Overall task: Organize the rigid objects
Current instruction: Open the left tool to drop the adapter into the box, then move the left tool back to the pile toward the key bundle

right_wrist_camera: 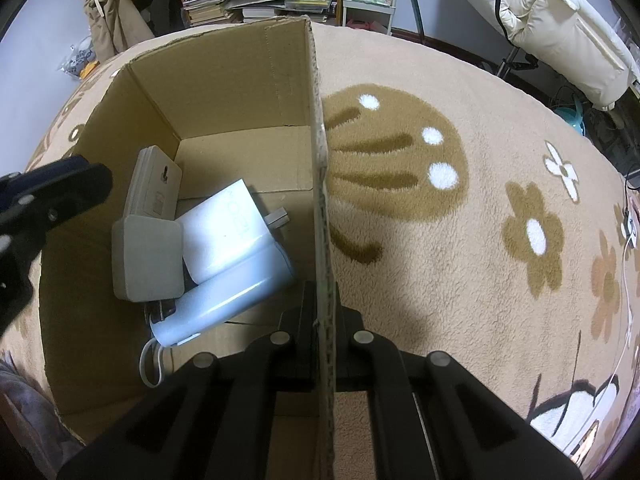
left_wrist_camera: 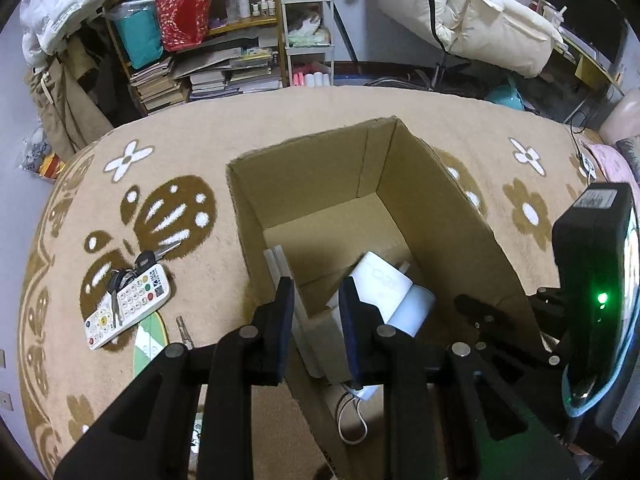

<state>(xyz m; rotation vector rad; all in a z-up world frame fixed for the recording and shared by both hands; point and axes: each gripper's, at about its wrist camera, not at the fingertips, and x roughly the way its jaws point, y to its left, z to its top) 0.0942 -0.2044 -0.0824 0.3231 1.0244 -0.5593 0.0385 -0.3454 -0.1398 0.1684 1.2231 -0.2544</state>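
While the left gripper (left_wrist_camera: 316, 300) hangs over the open cardboard box (left_wrist_camera: 424, 208), the left wrist view shows its two dark pads set a moderate way apart, straddling the top of a white rectangular block (left_wrist_camera: 320, 336) that stands inside the box against its left wall; whether the pads actually press on it cannot be told. Deeper inside the box, right of that block, lie a white charger (left_wrist_camera: 382, 276) and a pale blue cylinder (left_wrist_camera: 412, 310), with a thin white board (left_wrist_camera: 274, 262) leaning against the left wall. Left of the box, on the beige flowered blanket (left_wrist_camera: 192, 136), a white remote control (left_wrist_camera: 128, 308) lies with a bunch of keys (left_wrist_camera: 138, 266) resting across it. From the right wrist view, the right gripper (right_wrist_camera: 319, 312) is clamped on the box's right wall (right_wrist_camera: 320, 152), one finger inside and one outside, with the jaws nearly closed on the cardboard edge. Inside the box, left of that wall, the white block (right_wrist_camera: 146, 256), charger (right_wrist_camera: 224, 228) and blue cylinder (right_wrist_camera: 228, 300) with its cord loop lie touching one another, and the flat board (right_wrist_camera: 154, 182) leans behind them.
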